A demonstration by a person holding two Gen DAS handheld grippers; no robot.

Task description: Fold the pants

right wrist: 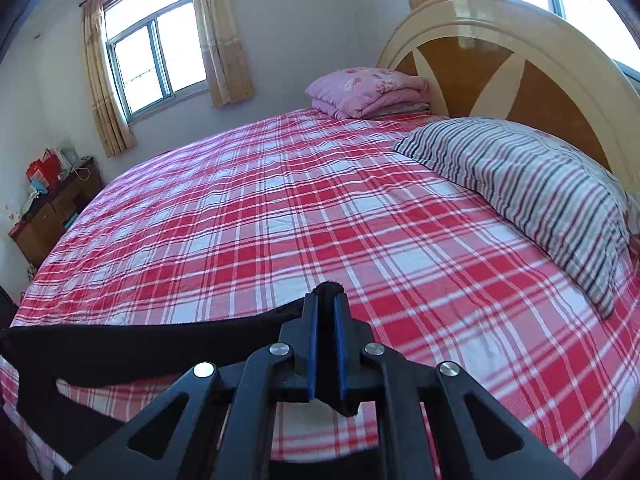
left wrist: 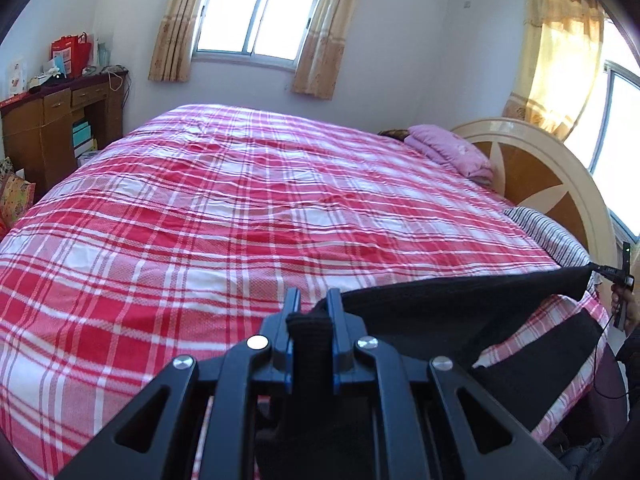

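Left black two-finger gripper (left wrist: 313, 300): clenched on bunched corner of black knit fabric pants (left wrist: 460, 304). Right black two-finger gripper (right wrist: 326, 304): clamped on opposite corner of same pants (right wrist: 140, 344). Pants stretched taut between both, raised above near edge of red-and-white plaid bedsheet (left wrist: 224, 208). Striped grey pillow (right wrist: 532, 188) near wooden headboard (right wrist: 500, 60).
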